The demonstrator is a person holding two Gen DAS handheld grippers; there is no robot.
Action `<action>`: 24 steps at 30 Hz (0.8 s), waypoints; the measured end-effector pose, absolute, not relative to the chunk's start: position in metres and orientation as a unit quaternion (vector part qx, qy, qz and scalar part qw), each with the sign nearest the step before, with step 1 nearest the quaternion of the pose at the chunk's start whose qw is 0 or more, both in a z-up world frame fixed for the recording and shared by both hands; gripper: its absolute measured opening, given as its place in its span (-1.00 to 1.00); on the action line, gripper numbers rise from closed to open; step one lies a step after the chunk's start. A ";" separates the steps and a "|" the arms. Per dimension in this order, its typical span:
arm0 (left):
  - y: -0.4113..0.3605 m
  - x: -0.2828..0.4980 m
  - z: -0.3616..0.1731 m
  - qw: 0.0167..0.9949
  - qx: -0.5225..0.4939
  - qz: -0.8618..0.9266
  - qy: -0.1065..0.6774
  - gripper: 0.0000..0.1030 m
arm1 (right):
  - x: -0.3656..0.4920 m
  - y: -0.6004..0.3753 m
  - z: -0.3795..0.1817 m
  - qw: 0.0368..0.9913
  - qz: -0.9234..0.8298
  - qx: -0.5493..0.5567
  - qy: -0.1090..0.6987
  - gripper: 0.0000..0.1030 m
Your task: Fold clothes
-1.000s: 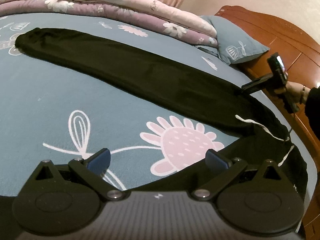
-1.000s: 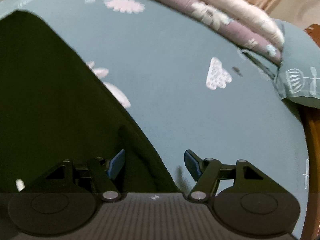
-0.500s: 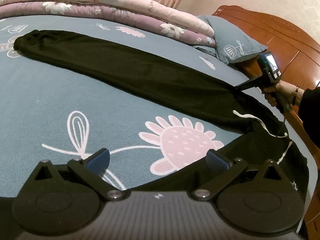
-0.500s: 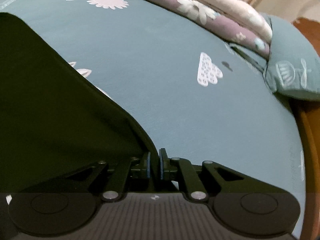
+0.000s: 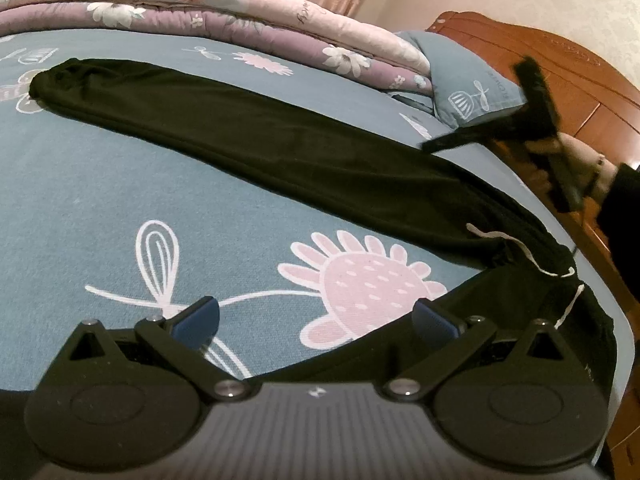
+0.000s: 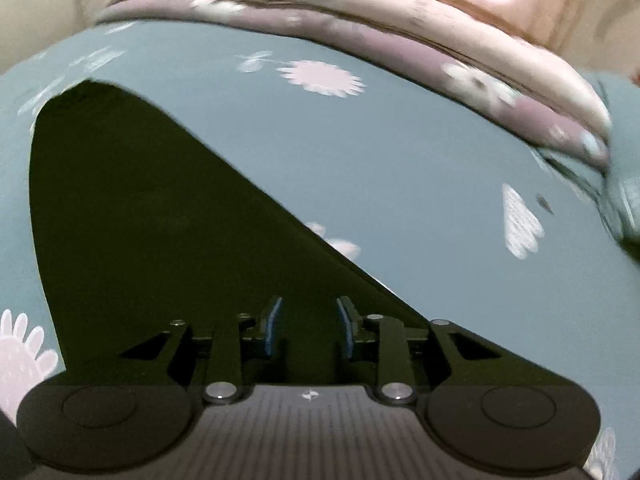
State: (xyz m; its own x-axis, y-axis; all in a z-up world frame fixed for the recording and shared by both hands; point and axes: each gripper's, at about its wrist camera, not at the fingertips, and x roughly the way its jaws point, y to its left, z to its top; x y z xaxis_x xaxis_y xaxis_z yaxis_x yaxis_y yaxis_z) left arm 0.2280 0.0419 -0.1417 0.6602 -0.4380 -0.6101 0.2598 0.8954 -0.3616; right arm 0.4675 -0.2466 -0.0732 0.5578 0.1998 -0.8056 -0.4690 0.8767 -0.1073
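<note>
**Trousers released, fold not begun**

While spread across the blue bedsheet (image 5: 100, 208), black trousers (image 5: 280, 148) lie flat, leg toward upper left, waistband at lower right. Right gripper (image 6: 308, 326): jaws just reopened from a pinch, now narrow, nothing between, lifted off the cloth edge. Left gripper (image 5: 316, 316): wide, empty, unmoved. Regrasp needed.

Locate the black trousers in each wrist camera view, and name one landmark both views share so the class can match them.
Left wrist view: the black trousers stretch from upper left to lower right across the blue bedsheet, waist end at right.
Right wrist view: the trousers fill the left and centre as a dark wedge, reaching under the fingers.
Shared landmark: the folded pink floral quilt along the top.
</note>
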 end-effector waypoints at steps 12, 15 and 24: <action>0.047 0.229 -0.142 0.899 -0.140 -0.195 0.367 0.98 | 0.536 -0.184 -0.114 0.877 0.155 -0.126 0.437 0.16; 0.047 0.229 -0.141 0.898 -0.141 -0.195 0.367 0.98 | 0.543 -0.186 -0.112 0.884 0.129 -0.101 0.437 0.16; 0.050 0.229 -0.139 0.895 -0.156 -0.188 0.372 0.98 | 0.456 -0.180 -0.089 0.844 0.141 -0.100 0.507 0.18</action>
State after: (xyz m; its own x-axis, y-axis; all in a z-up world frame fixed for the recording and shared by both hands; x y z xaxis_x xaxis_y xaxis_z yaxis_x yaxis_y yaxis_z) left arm 0.2290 0.0498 -0.1392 0.6522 -0.4537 -0.6073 0.2212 0.8801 -0.4200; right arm 0.4562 -0.1803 -0.0886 0.4462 0.1364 -0.8845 -0.3391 0.9404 -0.0261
